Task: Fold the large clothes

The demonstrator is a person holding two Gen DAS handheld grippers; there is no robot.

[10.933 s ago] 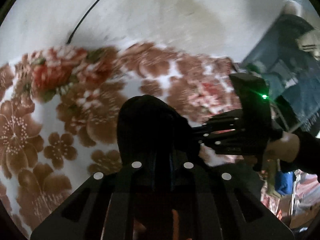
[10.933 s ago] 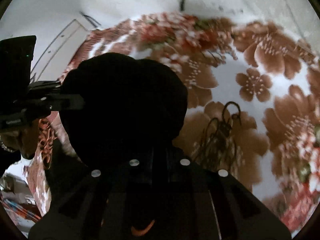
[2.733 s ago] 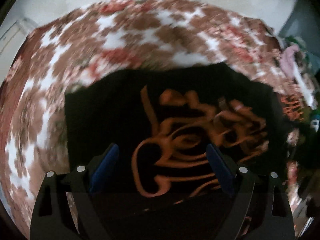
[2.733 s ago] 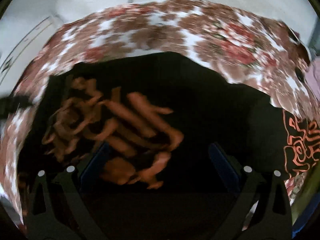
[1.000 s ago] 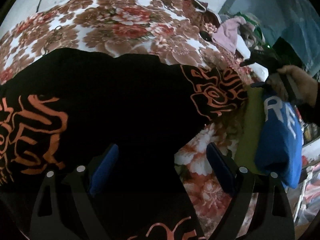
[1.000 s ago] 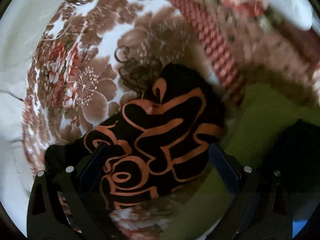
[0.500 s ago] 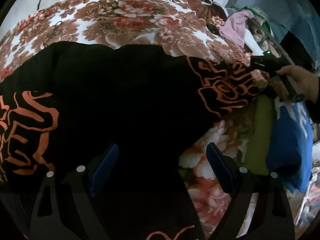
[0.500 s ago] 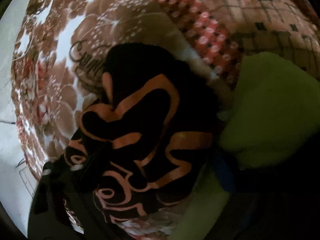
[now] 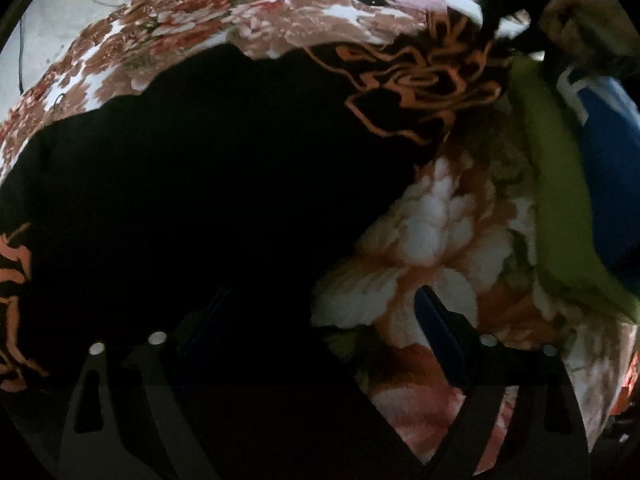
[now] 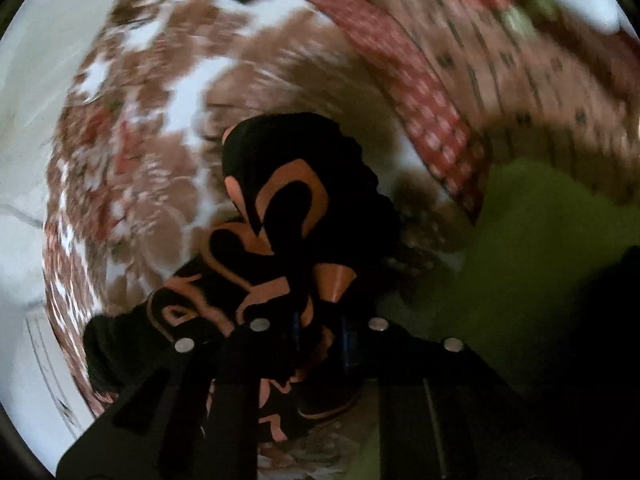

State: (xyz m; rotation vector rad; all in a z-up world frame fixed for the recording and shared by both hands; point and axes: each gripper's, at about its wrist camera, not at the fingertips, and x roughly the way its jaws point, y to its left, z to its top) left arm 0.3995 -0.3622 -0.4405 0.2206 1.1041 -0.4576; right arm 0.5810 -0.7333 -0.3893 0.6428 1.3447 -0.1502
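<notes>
Pinching the printed sleeve of the black shirt (image 10: 288,216) in my right gripper (image 10: 320,340), I kept my left gripper (image 9: 320,320) wide above its body on the floral blanket (image 9: 432,240), ready to fold it inward.

Hidden behind gathered black garment (image 10: 288,216): the pad tips of the right gripper (image 10: 320,332). Lost in shadow at lower left of the left wrist view: one finger of the left gripper (image 9: 320,320). Smeared by motion: the floral blanket (image 10: 132,152). Cut off at right edge: green cloth (image 10: 552,248) and blue cloth (image 9: 612,152).
</notes>
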